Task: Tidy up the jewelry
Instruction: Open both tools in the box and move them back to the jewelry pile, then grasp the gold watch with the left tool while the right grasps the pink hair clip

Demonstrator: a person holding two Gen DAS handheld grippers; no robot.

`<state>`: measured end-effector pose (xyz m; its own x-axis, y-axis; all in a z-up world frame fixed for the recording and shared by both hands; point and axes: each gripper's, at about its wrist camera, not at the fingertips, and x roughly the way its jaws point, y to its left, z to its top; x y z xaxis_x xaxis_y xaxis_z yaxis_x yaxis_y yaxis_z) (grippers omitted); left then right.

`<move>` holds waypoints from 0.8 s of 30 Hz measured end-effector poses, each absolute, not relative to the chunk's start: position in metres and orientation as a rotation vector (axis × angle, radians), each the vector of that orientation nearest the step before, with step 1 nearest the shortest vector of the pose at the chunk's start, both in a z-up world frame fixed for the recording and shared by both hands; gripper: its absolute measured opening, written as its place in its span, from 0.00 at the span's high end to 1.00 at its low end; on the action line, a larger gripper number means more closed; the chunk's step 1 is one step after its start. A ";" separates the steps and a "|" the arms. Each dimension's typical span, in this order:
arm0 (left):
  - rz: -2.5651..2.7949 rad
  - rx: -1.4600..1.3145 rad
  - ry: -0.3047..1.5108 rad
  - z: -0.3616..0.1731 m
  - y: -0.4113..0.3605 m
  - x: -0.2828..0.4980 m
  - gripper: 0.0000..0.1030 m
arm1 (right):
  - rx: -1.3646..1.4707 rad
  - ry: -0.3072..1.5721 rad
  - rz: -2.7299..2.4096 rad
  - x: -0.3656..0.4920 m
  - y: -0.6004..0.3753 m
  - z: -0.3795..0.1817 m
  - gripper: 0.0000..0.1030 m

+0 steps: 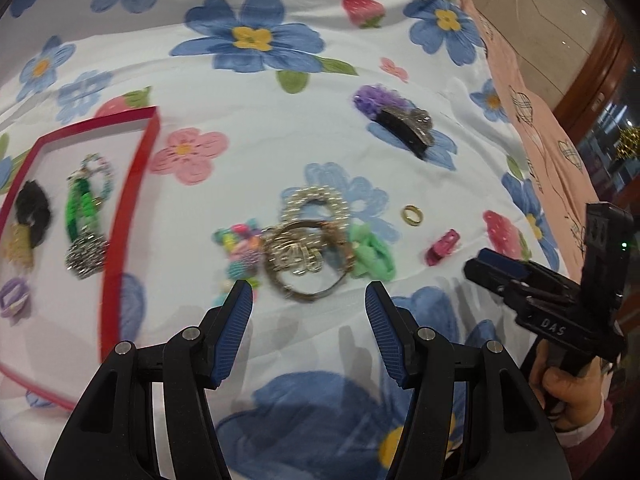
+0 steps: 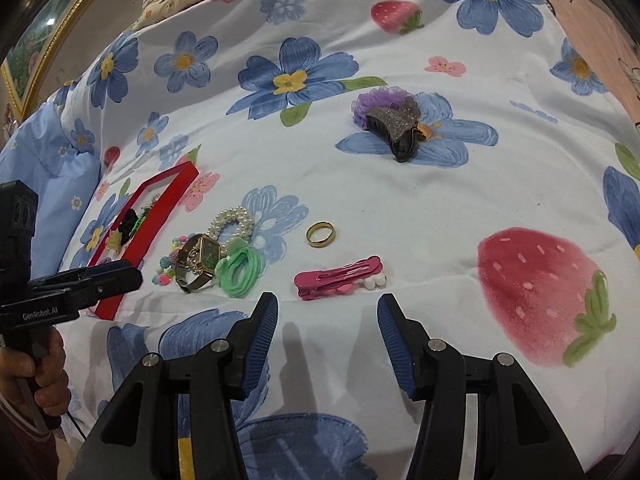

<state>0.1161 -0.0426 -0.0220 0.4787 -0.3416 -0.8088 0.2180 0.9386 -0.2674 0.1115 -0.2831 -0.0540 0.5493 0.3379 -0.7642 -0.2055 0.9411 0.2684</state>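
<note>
So both grippers are spread with nothing between the jaws. The left gripper [image 1: 309, 294] hangs just near of the watch [image 1: 304, 258], which is tangled in a heap with the pearl bracelet [image 1: 316, 204] and green hair ties [image 1: 370, 256]. The right gripper [image 2: 328, 308] sits just near of the pink clip [image 2: 338, 276], gold ring [image 2: 321, 233] farther off. The red box [image 1: 120, 216] is left. My worry: grabbing the watch could drag its neighbours along.

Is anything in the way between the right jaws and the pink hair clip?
Nothing visible is. The right gripper is open and empty, and only bare flowered bedspread lies between it and the pink hair clip just ahead. The gold ring lies farther off, beyond the clip, apart from it.
</note>
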 end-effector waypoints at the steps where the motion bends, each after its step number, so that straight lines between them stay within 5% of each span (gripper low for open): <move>1: -0.349 -0.135 1.018 -0.022 -0.046 0.118 0.44 | 0.157 0.943 0.331 0.113 -0.283 -0.055 0.47; 10: -0.377 -0.108 1.045 -0.034 -0.074 0.144 0.44 | 0.146 0.991 0.353 0.129 -0.277 -0.074 0.48; 13: -0.380 -0.091 1.055 -0.041 -0.079 0.153 0.56 | 0.129 0.983 0.349 0.135 -0.276 -0.074 0.48; 17: -0.385 -0.085 1.081 -0.052 -0.080 0.158 0.86 | 0.118 0.980 0.338 0.145 -0.274 -0.076 0.48; 21: -0.392 -0.085 1.076 -0.054 -0.077 0.155 0.91 | 0.092 0.972 0.326 0.151 -0.269 -0.079 0.49; 24: -0.393 -0.105 1.070 -0.052 -0.070 0.152 0.93 | 0.068 0.960 0.310 0.152 -0.266 -0.080 0.63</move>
<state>0.1524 -0.0701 -0.0522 0.4181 -0.3626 -0.8329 0.2619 0.9261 -0.2716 0.1518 -0.2660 -0.0803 0.5331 0.2901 -0.7948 -0.2302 0.9537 0.1937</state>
